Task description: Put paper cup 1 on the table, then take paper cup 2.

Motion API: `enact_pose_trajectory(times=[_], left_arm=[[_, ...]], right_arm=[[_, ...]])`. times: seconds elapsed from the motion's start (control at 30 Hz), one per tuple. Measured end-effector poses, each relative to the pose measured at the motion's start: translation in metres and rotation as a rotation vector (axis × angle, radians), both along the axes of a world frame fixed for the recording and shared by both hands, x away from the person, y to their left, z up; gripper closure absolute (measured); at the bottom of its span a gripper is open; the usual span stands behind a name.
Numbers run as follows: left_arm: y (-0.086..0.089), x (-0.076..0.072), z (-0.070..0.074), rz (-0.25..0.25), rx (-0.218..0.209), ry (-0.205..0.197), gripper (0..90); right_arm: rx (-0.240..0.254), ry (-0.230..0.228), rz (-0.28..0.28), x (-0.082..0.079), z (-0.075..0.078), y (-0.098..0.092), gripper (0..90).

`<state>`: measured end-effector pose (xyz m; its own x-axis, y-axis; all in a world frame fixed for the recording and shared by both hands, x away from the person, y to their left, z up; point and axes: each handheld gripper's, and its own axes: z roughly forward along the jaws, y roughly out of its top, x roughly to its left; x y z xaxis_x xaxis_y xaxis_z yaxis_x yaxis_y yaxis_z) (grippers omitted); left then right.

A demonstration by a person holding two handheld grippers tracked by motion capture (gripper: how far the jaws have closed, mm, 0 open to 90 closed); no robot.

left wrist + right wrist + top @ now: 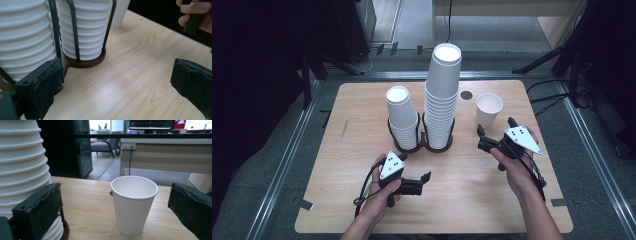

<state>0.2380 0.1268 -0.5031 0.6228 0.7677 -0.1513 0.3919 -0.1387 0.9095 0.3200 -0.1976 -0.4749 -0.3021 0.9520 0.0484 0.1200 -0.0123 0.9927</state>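
Note:
Two stacks of white paper cups stand in a dark wire holder (pixel 422 145) at the table's middle: a short stack (pixel 399 115) and a tall stack (pixel 443 95). A single white cup (pixel 488 110) stands upright to the right of them. My left gripper (pixel 417 170) is open in front of the holder. In the left gripper view its fingers (pixel 47 85) stand wide apart over bare wood, beside the holder base (pixel 85 62). My right gripper (pixel 496 127) is open just short of the single cup (pixel 133 205). Its pads (pixel 40 212) stand apart from that cup.
The wooden table (pixel 362 200) has free room along its front and left side. A small dark disc (pixel 466 95) lies behind the single cup. Tripod legs and cables stand on the floor around the table. A desk and a chair (pixel 105 145) are farther back.

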Motion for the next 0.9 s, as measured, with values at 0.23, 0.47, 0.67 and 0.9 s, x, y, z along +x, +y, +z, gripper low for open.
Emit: enact_pose_trajectory(times=[0.23,0.47,0.67,0.9], left_arm=[[-0.007,0.007,0.010,0.064,0.023,-0.029,0.0],[-0.016,0.019,0.021,0.099,0.047,-0.053,0.0],[-0.017,0.030,0.031,0.125,0.007,-0.076,0.0],[-0.025,0.038,0.043,0.111,0.001,-0.130,0.0]], right_arm=[[0.002,-0.006,0.035,-0.006,0.021,0.006,0.0],[0.023,-0.019,0.072,-0.012,0.047,0.016,0.0],[0.040,-0.041,0.114,-0.015,0.063,0.023,0.0],[0.058,-0.059,0.155,-0.017,0.081,0.033,0.0]])
